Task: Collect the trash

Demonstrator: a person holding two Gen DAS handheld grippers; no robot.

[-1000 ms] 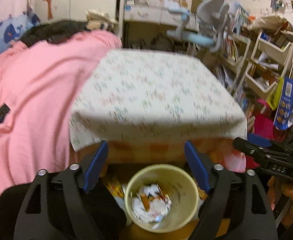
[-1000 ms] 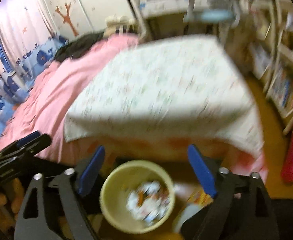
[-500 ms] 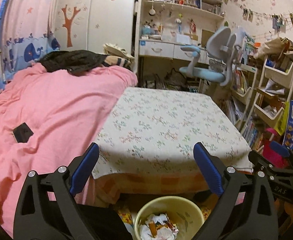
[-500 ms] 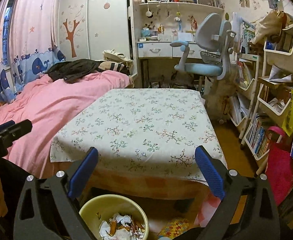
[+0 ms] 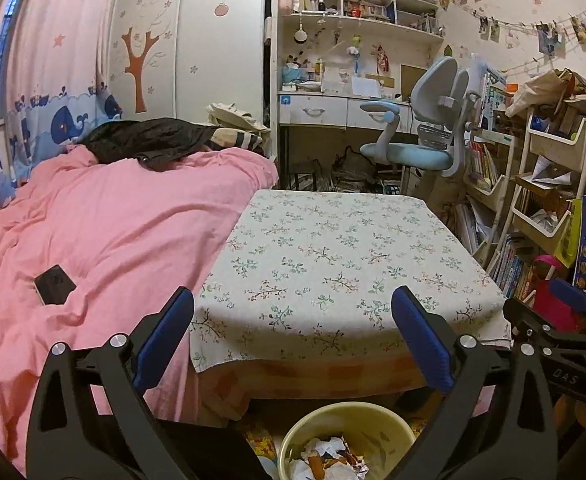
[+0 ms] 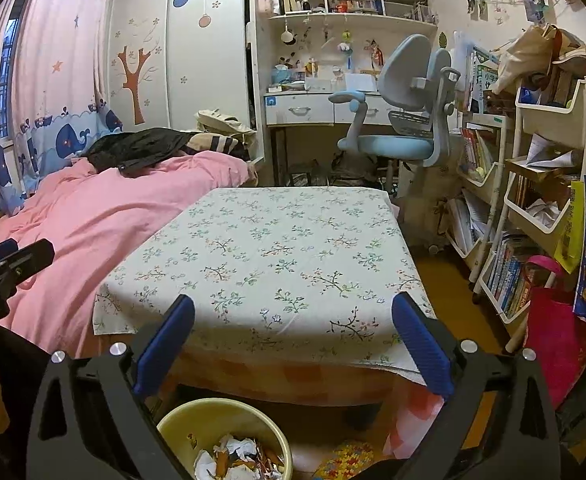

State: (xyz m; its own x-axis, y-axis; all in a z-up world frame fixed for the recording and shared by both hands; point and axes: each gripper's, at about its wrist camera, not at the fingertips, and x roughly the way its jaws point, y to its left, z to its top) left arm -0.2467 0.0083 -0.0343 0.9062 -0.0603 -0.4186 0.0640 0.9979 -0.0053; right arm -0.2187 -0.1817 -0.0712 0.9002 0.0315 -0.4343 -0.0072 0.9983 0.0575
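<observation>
Trash (image 5: 329,458) lies crumpled in the bin (image 5: 313,420), which stands on the floor just before the near edge of the table (image 5: 333,248); white paper wads and orange scraps fill its bottom, also seen in the right view (image 6: 237,458). The tabletop, under its flowered cloth, shows no litter from edge to edge, so I judge the collecting done or nearly so; any piece left would have to be out of sight. The bin stands upright with its mouth facing up, its long axis vertical; the wads themselves have no clear direction. The left gripper (image 5: 293,320) hangs above the bin with jaws wide and nothing between them. The right gripper (image 6: 293,324) is likewise spread wide and empty, over the table's near edge, the bin below and to its left.
</observation>
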